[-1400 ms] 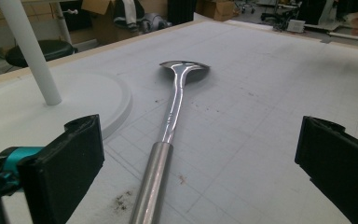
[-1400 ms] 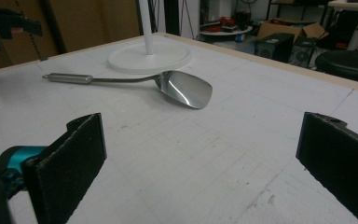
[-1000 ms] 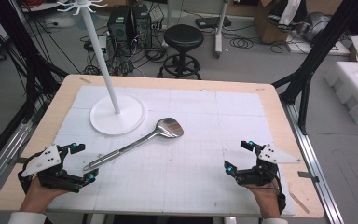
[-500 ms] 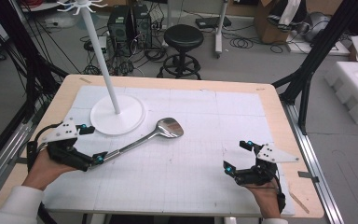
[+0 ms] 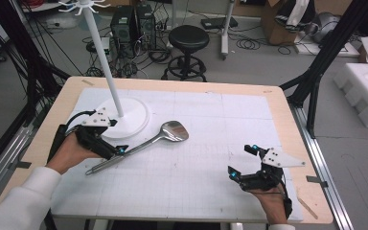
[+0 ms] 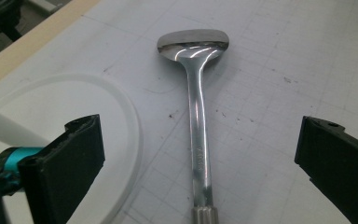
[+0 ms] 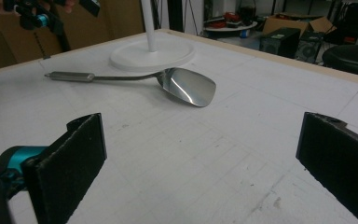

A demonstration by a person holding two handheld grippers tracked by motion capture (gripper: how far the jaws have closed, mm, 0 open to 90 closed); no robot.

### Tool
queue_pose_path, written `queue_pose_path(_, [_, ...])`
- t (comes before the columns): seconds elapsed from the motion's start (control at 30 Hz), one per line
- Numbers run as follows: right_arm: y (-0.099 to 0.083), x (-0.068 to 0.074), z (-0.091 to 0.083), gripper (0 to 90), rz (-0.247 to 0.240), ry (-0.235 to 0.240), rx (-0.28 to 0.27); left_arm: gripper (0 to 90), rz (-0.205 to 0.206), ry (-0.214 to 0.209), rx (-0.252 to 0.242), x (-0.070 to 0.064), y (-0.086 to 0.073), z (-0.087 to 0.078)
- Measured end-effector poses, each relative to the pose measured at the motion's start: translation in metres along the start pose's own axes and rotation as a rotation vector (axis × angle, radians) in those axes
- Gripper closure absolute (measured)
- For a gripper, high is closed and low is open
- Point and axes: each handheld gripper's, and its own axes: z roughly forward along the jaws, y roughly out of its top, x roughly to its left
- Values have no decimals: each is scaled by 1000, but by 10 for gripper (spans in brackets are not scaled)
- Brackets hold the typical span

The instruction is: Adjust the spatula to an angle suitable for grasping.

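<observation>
The spatula (image 5: pixel 146 142) lies flat on the worktop (image 5: pixel 211 191), blade (image 5: pixel 173 131) toward the centre, handle angled toward the near-left edge. Its shaft passes just beside the round base of the white stand (image 5: pixel 134 117).

The left claw (image 5: pixel 117 151) hovers over the handle with jaws spread wide. In the left gripper view the shaft (image 6: pixel 198 140) runs up the middle of the gap, and neither jaw touches it. The right claw (image 5: pixel 242 160) rests low near the right edge, jaws also spread, well apart from the spatula and holding nothing.

Hazards at this stage, as judged from the present layout:

- The handle is thin, polished and flat on the worktop. A shallow descent is likely to let the jaws close above it, so that it slips out.
- One jaw sits over the stand base (image 6: pixel 74 102). Closing there may catch the rim and shift the stand.
- A grip near the handle end leaves the blade unsupported, and the spatula may swing when lifted.
</observation>
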Motion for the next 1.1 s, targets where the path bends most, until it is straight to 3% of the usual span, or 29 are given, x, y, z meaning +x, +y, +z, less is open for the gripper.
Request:
queue_pose_path(0.47, [0,0,-1,4,-4,5,-4,78,0,-55,146,6,8,43])
queue_pose_path(0.63, [0,1,0,3,-4,6,0,99,14,-56,181,6,10,54])
queue_pose_path(1.1, [0,1,0,3,-4,11,0,209,4,-87,280,6,8,79])
